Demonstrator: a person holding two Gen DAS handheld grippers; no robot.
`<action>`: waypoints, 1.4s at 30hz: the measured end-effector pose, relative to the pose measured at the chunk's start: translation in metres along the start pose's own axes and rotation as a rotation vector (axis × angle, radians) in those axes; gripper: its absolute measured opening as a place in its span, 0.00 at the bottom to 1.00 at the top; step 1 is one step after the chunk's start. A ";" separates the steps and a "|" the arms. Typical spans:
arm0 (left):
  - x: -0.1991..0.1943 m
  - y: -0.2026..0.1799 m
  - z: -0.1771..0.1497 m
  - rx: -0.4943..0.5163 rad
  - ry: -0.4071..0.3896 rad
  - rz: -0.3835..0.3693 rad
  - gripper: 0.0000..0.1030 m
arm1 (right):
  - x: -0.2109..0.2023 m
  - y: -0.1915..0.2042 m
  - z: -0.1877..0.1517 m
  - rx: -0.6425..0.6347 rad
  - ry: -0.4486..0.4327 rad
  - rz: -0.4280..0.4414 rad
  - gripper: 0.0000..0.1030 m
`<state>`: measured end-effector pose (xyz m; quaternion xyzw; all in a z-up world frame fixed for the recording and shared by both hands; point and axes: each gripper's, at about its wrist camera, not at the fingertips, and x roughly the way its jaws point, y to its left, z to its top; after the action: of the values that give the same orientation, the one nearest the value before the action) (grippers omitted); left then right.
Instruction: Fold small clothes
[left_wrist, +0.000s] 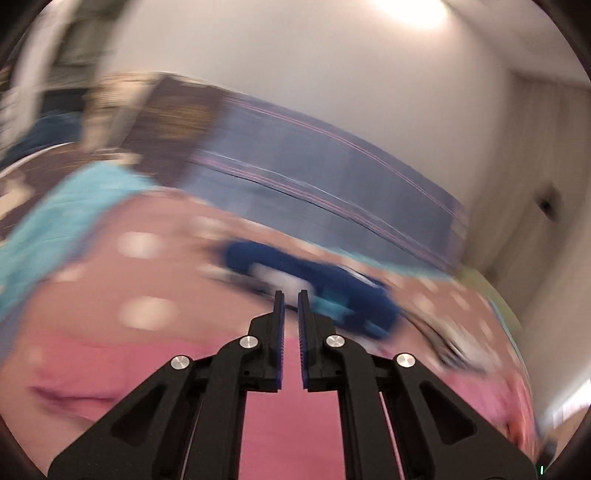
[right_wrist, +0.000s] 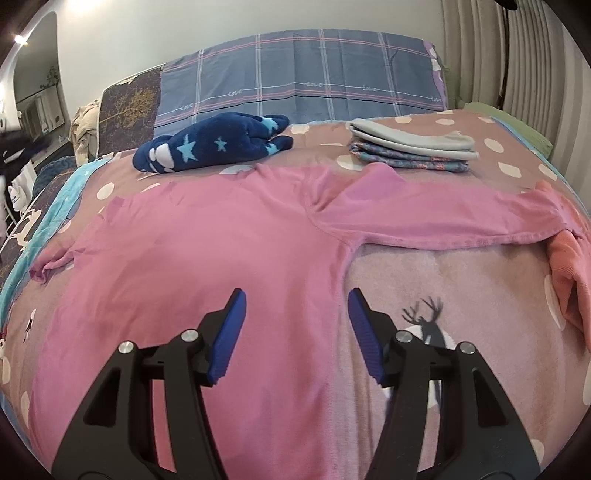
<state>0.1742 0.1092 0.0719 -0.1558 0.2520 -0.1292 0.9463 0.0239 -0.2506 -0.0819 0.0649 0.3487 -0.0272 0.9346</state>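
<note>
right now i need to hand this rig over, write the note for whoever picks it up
Left gripper: nearly shut, holding nothing, over the pink shirt; its view is motion-blurred.
Right gripper: open, empty, above the shirt's right side edge.
Pink shirt lies spread flat on the blanket, sleeves out, unfolded.
Done: folded stack at the far right.
Left: fold the pink shirt. The navy star plush sits far left.
</note>
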 end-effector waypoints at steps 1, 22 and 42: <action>0.015 -0.030 -0.015 0.052 0.043 -0.058 0.07 | -0.001 -0.004 0.000 0.009 0.003 -0.007 0.57; 0.045 0.176 -0.065 0.070 0.336 0.447 0.49 | 0.016 0.012 0.009 -0.034 0.034 0.069 0.62; 0.014 0.029 -0.015 0.071 0.179 -0.027 0.04 | 0.011 0.008 0.006 -0.016 0.038 0.068 0.65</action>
<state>0.1830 0.1277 0.0431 -0.1132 0.3286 -0.1641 0.9232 0.0372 -0.2441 -0.0837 0.0699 0.3641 0.0088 0.9287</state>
